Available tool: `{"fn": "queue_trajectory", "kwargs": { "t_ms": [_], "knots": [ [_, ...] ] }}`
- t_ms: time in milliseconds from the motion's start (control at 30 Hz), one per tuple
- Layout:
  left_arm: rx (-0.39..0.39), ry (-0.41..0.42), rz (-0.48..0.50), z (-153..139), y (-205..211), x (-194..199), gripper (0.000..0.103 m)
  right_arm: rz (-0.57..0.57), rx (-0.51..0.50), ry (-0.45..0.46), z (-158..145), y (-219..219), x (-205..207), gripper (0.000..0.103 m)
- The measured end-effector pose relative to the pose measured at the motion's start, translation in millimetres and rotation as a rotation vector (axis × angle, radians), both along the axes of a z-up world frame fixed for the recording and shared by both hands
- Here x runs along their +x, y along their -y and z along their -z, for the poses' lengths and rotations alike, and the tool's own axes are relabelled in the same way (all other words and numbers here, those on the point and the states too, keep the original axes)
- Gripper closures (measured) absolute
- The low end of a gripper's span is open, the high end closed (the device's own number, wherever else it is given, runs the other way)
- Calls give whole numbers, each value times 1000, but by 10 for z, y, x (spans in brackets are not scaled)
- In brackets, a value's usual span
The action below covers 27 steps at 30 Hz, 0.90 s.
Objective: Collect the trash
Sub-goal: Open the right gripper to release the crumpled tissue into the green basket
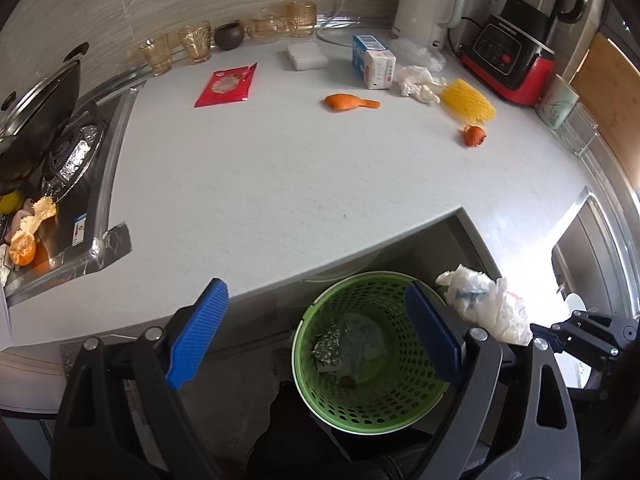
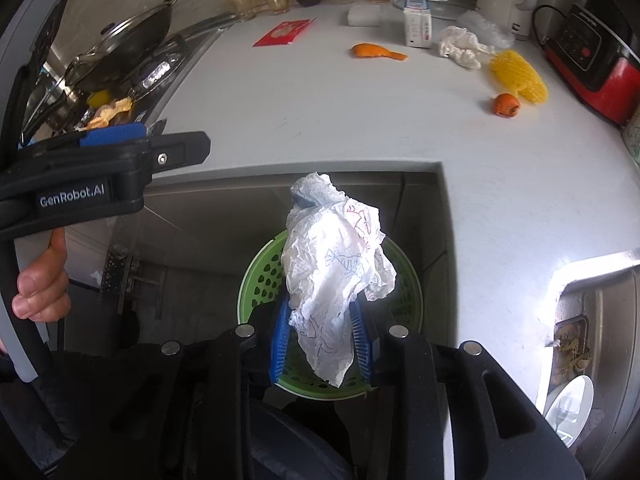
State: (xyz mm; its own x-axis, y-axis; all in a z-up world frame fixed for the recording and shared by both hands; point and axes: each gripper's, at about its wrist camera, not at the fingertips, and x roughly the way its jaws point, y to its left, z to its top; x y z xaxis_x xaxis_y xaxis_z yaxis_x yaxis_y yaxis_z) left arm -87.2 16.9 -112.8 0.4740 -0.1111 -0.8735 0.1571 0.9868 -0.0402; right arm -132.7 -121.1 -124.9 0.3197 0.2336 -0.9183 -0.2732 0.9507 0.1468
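Observation:
A green perforated bin (image 1: pixel 372 352) stands on the floor below the counter edge, with some scraps at its bottom. My left gripper (image 1: pixel 316 328) is open and empty, above the bin. My right gripper (image 2: pixel 322 344) is shut on a crumpled white printed wrapper (image 2: pixel 336 264), held right above the bin (image 2: pixel 260 276); the wrapper also shows in the left wrist view (image 1: pixel 484 304). On the counter lie an orange peel (image 1: pixel 348 103), a small orange piece (image 1: pixel 474 135), a yellow foam net (image 1: pixel 468 100), a crumpled white tissue (image 1: pixel 418 84) and a red packet (image 1: pixel 228 85).
A small carton (image 1: pixel 374 62), white sponge (image 1: pixel 306 56), kettle (image 1: pixel 428 0) and red-black blender (image 1: pixel 516 48) stand at the back. Glasses (image 1: pixel 196 42) line the wall. A stove with a lidded wok (image 1: pixel 40 112) and peels (image 1: pixel 28 236) is at left. A sink (image 2: pixel 576 332) is at right.

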Motion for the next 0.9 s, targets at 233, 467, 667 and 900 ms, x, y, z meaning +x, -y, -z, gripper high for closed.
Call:
{"fn": "queue_trajectory", "kwargs": {
  "t_ms": [233, 467, 667, 900],
  "knots": [
    [0, -4, 5, -2, -59, 92, 17, -6, -15, -27, 81, -97, 75, 41],
    [-3, -6, 11, 0, -105, 169, 17, 46, -14, -11, 38, -64, 162, 21],
    [3, -3, 19, -5, -134, 243, 17, 105, 6, 4, -37, 1, 282, 15],
    [0, -3, 25, -4, -172, 319, 14, 157, 11, 11, -79, 51, 394, 8]
  ]
}}
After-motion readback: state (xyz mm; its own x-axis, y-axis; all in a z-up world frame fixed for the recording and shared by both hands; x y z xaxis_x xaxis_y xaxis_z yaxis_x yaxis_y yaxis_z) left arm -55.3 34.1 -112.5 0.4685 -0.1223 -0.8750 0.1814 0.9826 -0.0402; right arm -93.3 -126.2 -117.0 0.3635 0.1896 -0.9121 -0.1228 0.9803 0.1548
